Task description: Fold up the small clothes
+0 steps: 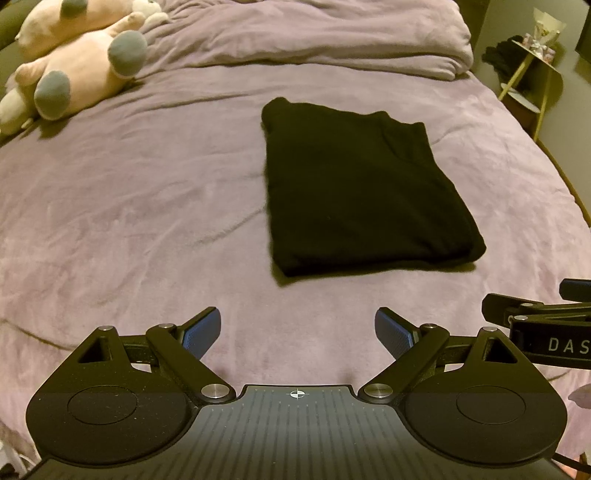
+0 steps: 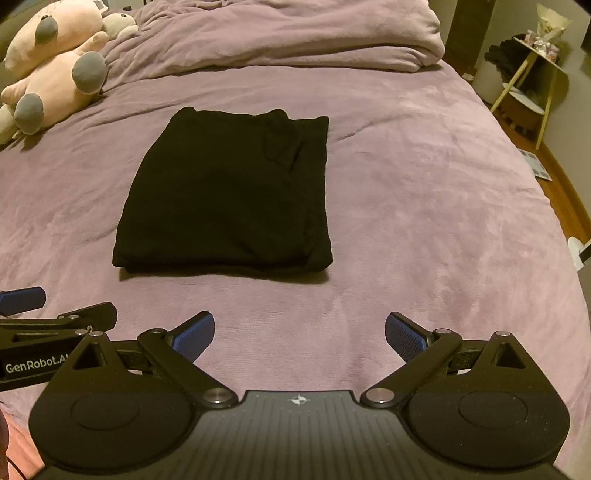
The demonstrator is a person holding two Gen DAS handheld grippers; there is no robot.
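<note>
garment (image 2: 225,192) folded; grippers (image 1: 297,332) spread.

Folded black garment (image 1: 365,192): one, flat on bed (image 1: 129,221).
Bed, purple cover: one.
Bunched purple duvet (image 1: 314,33) at far end: one.
Pink plush toys (image 1: 77,59) with grey paws, far left corner: two; a paler third possibly beneath, uncertain.
Side stand (image 2: 535,81) beyond right edge of bed: one.
Grippers: two, left gripper (image 1: 297,330) and right gripper (image 2: 299,334), each with two blue-padded fingers spread apart.
</note>
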